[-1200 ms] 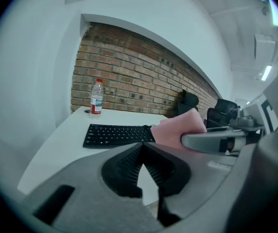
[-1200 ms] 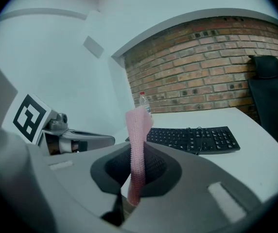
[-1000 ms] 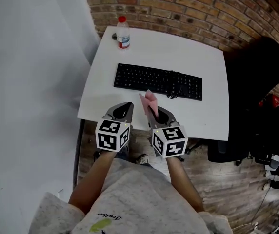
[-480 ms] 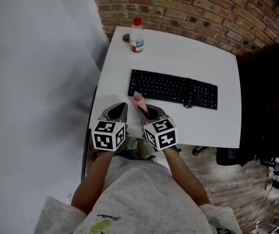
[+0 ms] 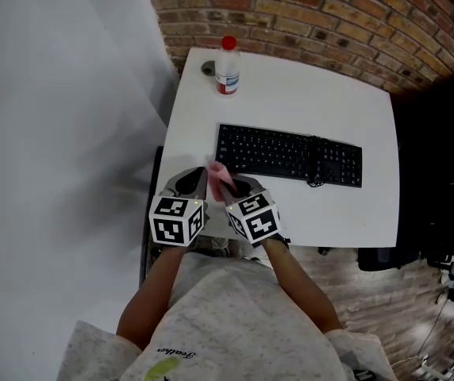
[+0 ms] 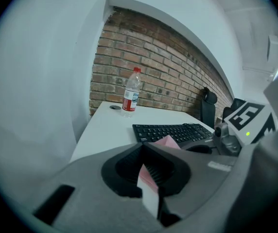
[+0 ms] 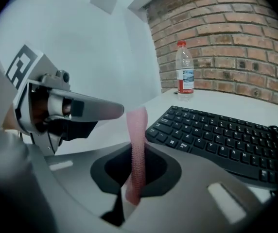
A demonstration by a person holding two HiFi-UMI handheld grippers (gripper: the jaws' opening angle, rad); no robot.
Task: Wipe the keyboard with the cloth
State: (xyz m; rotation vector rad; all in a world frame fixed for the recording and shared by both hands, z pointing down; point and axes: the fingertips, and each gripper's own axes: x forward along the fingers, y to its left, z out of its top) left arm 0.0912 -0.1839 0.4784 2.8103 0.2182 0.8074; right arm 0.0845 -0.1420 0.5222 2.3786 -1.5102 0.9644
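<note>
The right gripper (image 7: 138, 149) has its jaws closed on a pink cloth (image 7: 138, 130), which stands up from between them as a narrow folded strip. Just beside it, the left gripper (image 6: 141, 147) has its jaws closed tip to tip with nothing clearly held. Both hover over the near edge of a white table (image 5: 306, 94), close to the left end of a black keyboard (image 5: 289, 154). The cloth is not touching the keys, so wiping seems not yet begun; the cloth is in hand and ready. The next move likely calls for tipping the cloth down onto the keys and sweeping along them. A dark cable (image 5: 316, 182) at the keyboard's right part could snag. A water bottle (image 5: 227, 56) stands well beyond, near a brick wall (image 5: 330, 14)
</note>
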